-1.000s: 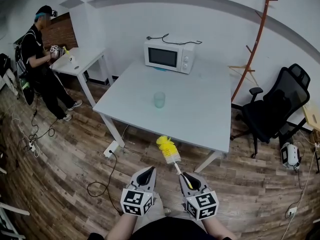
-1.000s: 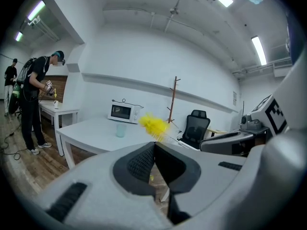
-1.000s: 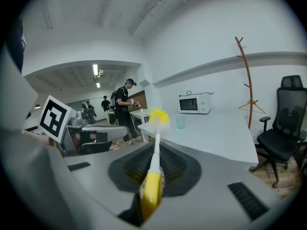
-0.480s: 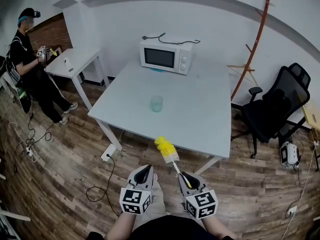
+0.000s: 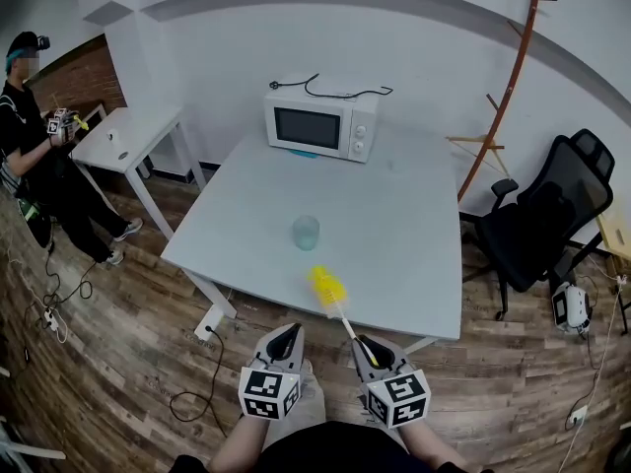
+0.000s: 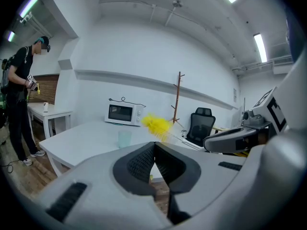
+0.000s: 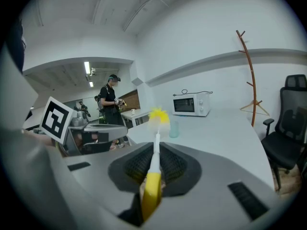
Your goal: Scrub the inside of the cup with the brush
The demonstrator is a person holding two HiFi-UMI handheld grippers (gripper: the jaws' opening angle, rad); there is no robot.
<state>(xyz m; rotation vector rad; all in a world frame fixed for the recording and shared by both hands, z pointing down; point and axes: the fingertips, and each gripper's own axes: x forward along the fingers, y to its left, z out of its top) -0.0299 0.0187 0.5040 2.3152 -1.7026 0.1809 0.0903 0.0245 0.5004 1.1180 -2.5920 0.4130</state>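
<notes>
A pale green translucent cup [image 5: 306, 232] stands upright near the middle of the white table [image 5: 414, 244], and shows small in the left gripper view [image 6: 124, 138] and the right gripper view [image 7: 173, 128]. My right gripper [image 5: 364, 348] is shut on the yellow handle of a brush [image 5: 326, 288], whose yellow bristle head [image 7: 159, 116] points toward the table's near edge, short of the cup. My left gripper [image 5: 286, 341] is shut with nothing in it, held beside the right one in front of the table. The brush head [image 6: 156, 124] also crosses the left gripper view.
A white microwave [image 5: 319, 123] sits at the table's far end with a cable on top. A black office chair [image 5: 541, 222] and a wooden coat stand [image 5: 507, 87] are to the right. A person [image 5: 37, 156] stands by a second white table [image 5: 126, 133] at far left. Cables lie on the wooden floor.
The view has come closer to the table; the brush head now reaches over the table's near edge. Both grippers keep their places and stay shut.
</notes>
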